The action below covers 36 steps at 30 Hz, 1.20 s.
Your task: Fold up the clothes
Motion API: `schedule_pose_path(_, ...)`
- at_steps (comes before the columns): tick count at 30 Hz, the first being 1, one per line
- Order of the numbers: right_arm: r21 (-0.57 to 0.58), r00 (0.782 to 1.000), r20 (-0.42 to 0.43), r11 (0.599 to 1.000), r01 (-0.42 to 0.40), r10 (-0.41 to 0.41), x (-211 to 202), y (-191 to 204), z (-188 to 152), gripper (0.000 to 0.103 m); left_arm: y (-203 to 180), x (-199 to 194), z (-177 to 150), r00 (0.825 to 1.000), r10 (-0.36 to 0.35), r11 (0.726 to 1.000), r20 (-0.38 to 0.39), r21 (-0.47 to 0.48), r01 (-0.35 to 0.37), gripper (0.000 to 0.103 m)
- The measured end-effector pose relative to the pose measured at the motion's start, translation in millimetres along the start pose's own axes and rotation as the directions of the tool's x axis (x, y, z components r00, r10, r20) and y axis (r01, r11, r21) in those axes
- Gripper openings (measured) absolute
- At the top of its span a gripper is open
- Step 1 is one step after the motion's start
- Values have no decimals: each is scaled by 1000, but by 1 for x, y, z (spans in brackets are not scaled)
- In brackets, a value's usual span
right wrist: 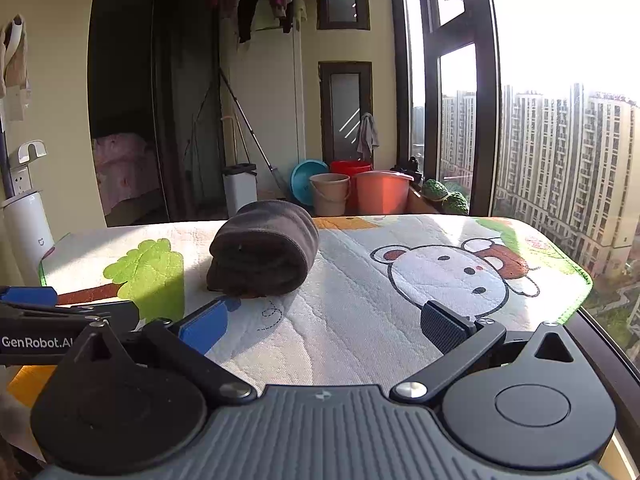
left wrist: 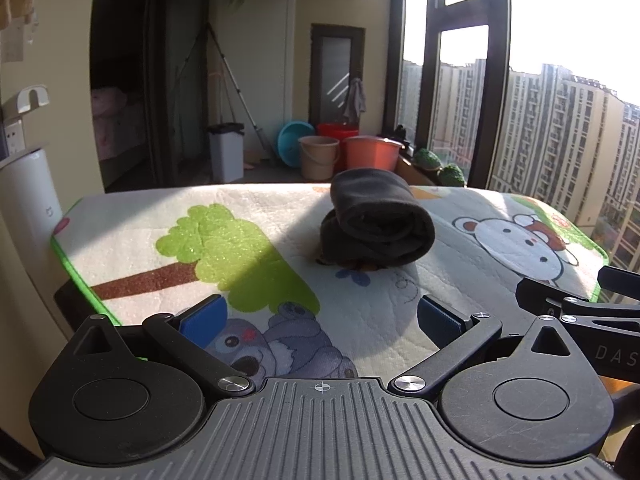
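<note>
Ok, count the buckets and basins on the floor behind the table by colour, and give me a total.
Beige bucket: 1
Orange basin: 1
Red bucket: 1
Blue basin: 1
Total: 4

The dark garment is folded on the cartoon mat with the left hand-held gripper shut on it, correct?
Not quite. The dark garment is folded on the cartoon mat, but the left wrist view shows the left hand-held gripper open and apart from it.

Garment: dark folded bundle [right wrist: 264, 250], sitting on cartoon mat [right wrist: 360, 320]
Right gripper [right wrist: 324, 324]: spread wide, empty, hovering near bundle
Background: orange bucket [right wrist: 382, 192]
</note>
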State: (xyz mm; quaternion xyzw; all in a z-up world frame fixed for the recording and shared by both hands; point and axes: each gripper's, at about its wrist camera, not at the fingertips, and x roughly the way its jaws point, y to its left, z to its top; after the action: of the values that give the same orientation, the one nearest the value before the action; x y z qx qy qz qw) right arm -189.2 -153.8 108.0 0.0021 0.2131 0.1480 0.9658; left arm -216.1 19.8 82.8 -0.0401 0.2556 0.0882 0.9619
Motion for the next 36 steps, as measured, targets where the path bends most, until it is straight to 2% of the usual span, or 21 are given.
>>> schedule_pose_path(36,0,1000,-28,1000,-14,14,4,-3,-4,103,-3,6,-1,999,4,1000,-38,-17,-5,103)
